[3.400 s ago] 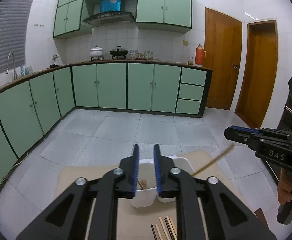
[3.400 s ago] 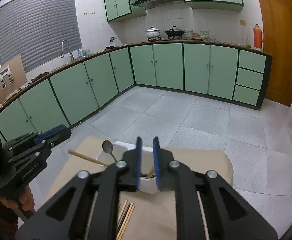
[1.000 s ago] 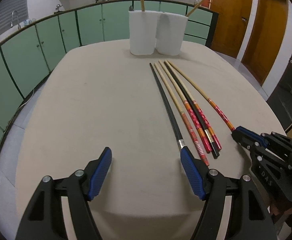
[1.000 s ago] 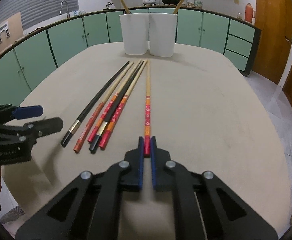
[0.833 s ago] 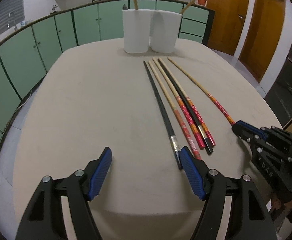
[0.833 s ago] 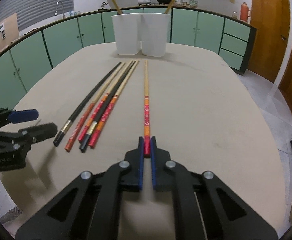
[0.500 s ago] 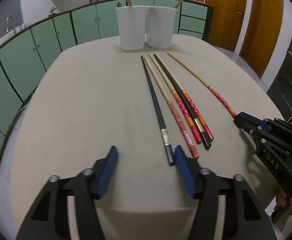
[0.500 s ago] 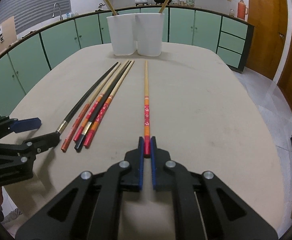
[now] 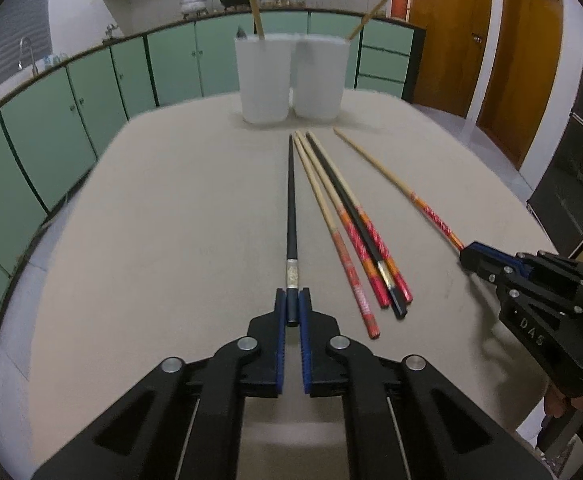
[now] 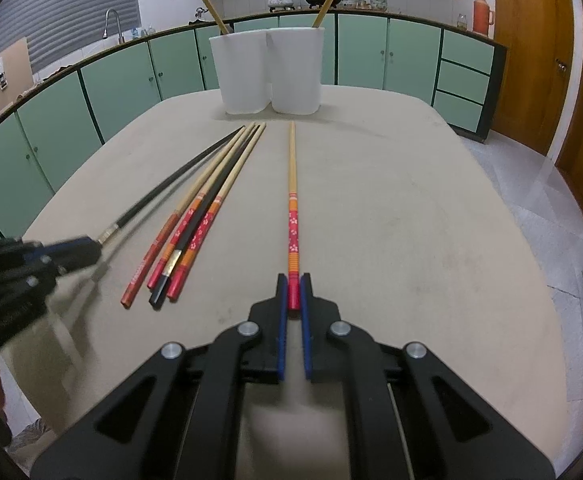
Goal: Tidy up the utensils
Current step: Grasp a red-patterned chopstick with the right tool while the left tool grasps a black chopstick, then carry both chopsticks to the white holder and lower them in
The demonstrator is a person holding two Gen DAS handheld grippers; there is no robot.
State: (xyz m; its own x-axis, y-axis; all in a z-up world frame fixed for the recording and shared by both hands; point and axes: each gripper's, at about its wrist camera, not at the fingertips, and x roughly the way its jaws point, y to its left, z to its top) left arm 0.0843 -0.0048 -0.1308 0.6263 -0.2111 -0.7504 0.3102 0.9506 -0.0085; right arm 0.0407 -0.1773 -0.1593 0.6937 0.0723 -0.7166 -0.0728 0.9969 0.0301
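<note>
Beige counter point(image 9: 171, 208), rounded edge, green kitchen cabinets point(image 10: 103, 80) behind it.

Two white holders point(image 10: 267, 76) stand touching at the far end of the counter; a wooden stick leans out of each.

Left gripper point(image 9: 292, 308): jaws have just been closing and are now clamped on the near end of the black chopstick point(image 9: 290, 200), which lies flat and points toward the holders. Silver band just ahead of the pads.

Right gripper point(image 10: 293, 292): jaws together on the red end of the floral chopstick point(image 10: 292, 184), also flat on the counter, tip toward the holders.

Between the two held sticks, a loose bundle of four chopsticks point(image 10: 199, 216) lies side by side: three pale with red or orange ends, one black with a gold band. They fan slightly at the near ends. Whether the black one rests on top of its neighbours is hard to judge from here.

Left gripper appears blurred in the right wrist view.
</note>
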